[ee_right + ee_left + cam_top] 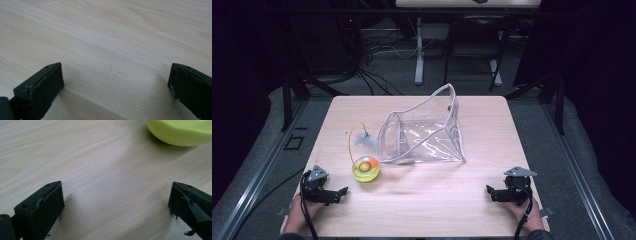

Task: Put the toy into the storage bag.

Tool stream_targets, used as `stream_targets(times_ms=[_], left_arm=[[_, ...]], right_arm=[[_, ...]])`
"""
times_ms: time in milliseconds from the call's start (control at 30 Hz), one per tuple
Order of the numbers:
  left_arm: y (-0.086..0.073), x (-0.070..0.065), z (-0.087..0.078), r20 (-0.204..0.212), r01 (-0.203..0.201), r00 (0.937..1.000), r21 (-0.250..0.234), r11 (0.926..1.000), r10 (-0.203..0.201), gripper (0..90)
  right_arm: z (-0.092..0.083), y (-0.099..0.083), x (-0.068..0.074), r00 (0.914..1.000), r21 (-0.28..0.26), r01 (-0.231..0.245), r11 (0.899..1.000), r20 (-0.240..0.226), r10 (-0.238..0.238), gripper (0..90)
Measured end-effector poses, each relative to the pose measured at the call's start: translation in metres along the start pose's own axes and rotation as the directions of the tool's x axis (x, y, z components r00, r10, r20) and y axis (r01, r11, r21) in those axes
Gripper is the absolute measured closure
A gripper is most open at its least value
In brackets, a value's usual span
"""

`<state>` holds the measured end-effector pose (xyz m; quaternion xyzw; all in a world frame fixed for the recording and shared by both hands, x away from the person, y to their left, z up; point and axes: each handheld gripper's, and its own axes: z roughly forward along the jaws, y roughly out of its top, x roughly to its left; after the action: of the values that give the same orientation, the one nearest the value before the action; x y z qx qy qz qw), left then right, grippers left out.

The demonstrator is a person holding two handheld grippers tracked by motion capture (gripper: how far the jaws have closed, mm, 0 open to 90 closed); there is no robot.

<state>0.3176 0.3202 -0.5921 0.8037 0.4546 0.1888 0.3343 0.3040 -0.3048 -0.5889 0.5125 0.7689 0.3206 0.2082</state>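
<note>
Near edge of table: left gripper low by the near left corner, jaws wide, nothing between them, bare wood under them in the left gripper view. Right gripper by the near right corner, jaws likewise wide and empty. Broad bare stretch of wood between the two.

Just beyond the left gripper, near but apart: yellow ball, round, translucent yellow-green, orange spot inside, resting left of the table's middle; its pale green rim at the top of the left gripper view. Thin yellow cord looping up from it toward a small grey tuft, possibly a feather; too blurred to tell.

Further in, at mid-table: clear bag, white-trimmed, mouth gaping, one corner standing up toward the far edge. Near left corner of it just beside the ball. Open margins along left and right edges, narrower strip behind the bag.
</note>
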Motion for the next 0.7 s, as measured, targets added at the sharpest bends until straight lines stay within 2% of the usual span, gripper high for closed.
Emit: stream_targets(times_ms=[233,300,333,400,433,467,700], left_arm=[[0.003,-0.003,0.001,-0.023,0.024,0.9995,0.015,0.9996,-0.024,0.5],[0.004,-0.003,0.000,-0.027,0.019,0.9995,0.026,0.9995,-0.018,1.3],[0.007,-0.005,-0.001,-0.045,0.000,0.9990,0.049,0.9988,0.003,1.4],[0.009,-0.005,-0.003,-0.048,0.001,0.9988,0.051,0.9987,0.002,1.4],[0.011,-0.005,-0.005,-0.042,0.011,0.9991,0.037,0.9992,-0.009,0.0],[0.016,-0.005,-0.010,-0.057,0.022,0.9982,0.039,0.9990,-0.020,0.0],[0.029,-0.004,-0.023,-0.079,0.061,0.9953,0.060,0.9963,-0.056,0.0]], right_arm=[[0.000,0.000,0.000,1.0000,-0.002,0.000,1.000,-0.006,0.000,0.0],[0.001,0.000,0.000,1.0000,-0.002,-0.001,1.000,-0.003,0.001,0.0],[0.001,0.001,0.000,1.0000,0.000,0.000,1.000,-0.005,0.000,0.0],[0.001,0.001,0.000,1.0000,0.001,-0.002,1.000,-0.005,0.002,0.0],[0.001,0.000,0.000,1.0000,-0.003,-0.003,1.000,0.001,0.003,0.0],[0.001,0.000,0.000,1.0000,-0.003,-0.004,1.000,0.001,0.004,0.0],[0.001,0.001,0.000,1.0000,0.001,-0.001,1.000,-0.006,0.001,0.0]])
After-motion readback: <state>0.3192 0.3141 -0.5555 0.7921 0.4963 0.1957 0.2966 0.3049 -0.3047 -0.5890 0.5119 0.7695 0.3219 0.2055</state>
